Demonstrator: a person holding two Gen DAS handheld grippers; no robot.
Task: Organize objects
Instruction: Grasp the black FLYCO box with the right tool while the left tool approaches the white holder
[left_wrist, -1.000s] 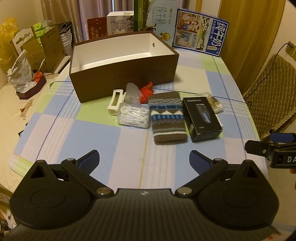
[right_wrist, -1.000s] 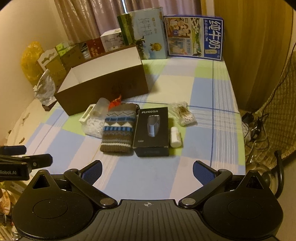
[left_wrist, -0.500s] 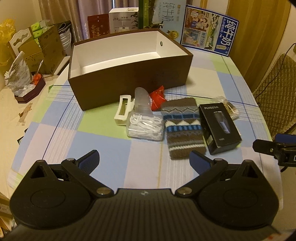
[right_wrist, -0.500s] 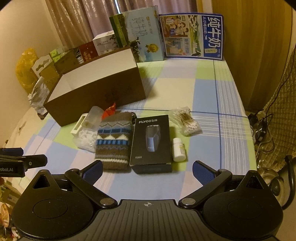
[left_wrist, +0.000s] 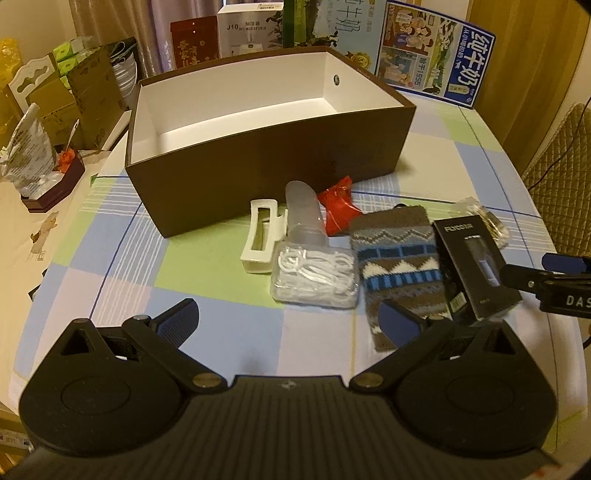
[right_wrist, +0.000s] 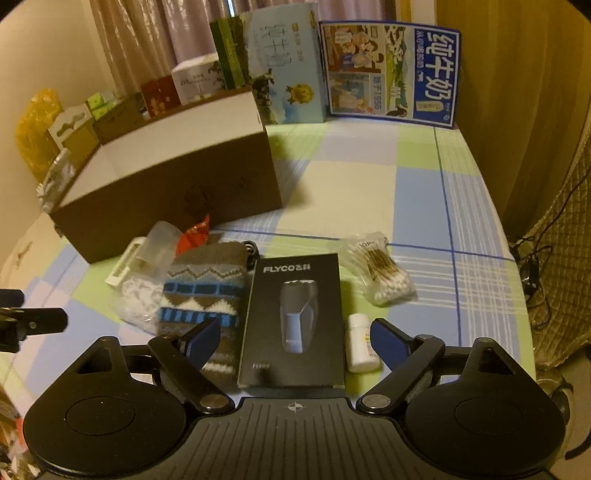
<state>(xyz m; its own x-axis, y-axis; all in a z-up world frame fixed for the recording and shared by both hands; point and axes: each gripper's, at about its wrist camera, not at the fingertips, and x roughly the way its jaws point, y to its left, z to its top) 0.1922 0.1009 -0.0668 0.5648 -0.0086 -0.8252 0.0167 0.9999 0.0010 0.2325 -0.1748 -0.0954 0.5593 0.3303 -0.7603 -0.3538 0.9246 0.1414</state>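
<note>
Black shaver box (right_wrist: 293, 319) flat on the table (right_wrist: 424, 206), glossy, grey shaver printed on the lid. "FLYCO" readable along its far end, a model code near the bottom too blurred to make out. Long axis running near to far, top pointing away toward the open brown box (left_wrist: 266, 147). Lying between the knitted zigzag pouch (right_wrist: 203, 291) on the left and a small white bottle (right_wrist: 360, 345) on the right, touching or nearly so. Bag of cotton swabs (right_wrist: 382, 267) just beyond, far right. Right hand-held gripper (right_wrist: 293, 338) spread wide above the box's near end, holding nothing. Left hand-held gripper (left_wrist: 286, 317) likewise wide open and empty, near the bag of floss picks (left_wrist: 316, 275). "J10 HUMIDIFIER" carton (left_wrist: 251, 27) behind.
</note>
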